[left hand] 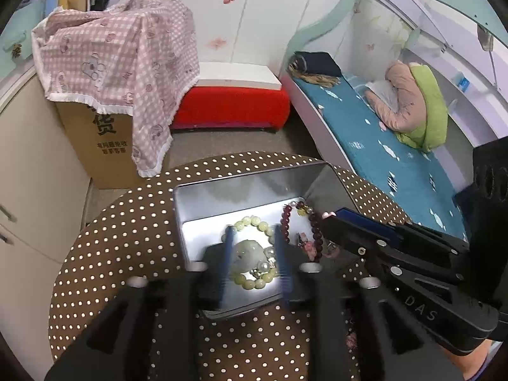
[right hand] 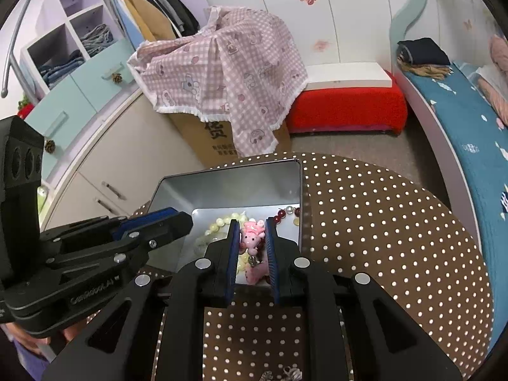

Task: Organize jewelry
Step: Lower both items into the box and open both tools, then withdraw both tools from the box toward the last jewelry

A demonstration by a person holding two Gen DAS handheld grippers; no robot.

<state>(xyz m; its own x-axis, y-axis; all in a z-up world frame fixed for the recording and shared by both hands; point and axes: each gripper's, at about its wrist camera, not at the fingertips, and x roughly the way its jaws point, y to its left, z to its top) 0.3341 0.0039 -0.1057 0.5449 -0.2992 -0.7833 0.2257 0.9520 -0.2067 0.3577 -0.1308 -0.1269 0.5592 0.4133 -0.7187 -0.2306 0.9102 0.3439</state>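
Note:
An open silver tin box [left hand: 203, 206] [right hand: 222, 187] sits on a round brown polka-dot table [left hand: 127, 228] [right hand: 381, 238]. Inside lie a pale green bead bracelet with a jade pendant [left hand: 250, 254] [right hand: 219, 223], a dark red bead bracelet [left hand: 285, 222] [right hand: 281, 216] and a pink charm [right hand: 252, 235] [left hand: 312, 247]. My left gripper [left hand: 254, 238] is open above the green bracelet, fingers straddling it. My right gripper [right hand: 252, 230] is open over the tin, its fingers either side of the pink charm without clamping it.
A cardboard box draped with a pink checked cloth [left hand: 120, 63] [right hand: 228, 73] stands behind the table. A red bench [left hand: 231, 108] [right hand: 346, 108] and a bed with a blue cover [left hand: 397, 149] lie beyond. Small silvery items [right hand: 285, 373] lie at the table's near edge.

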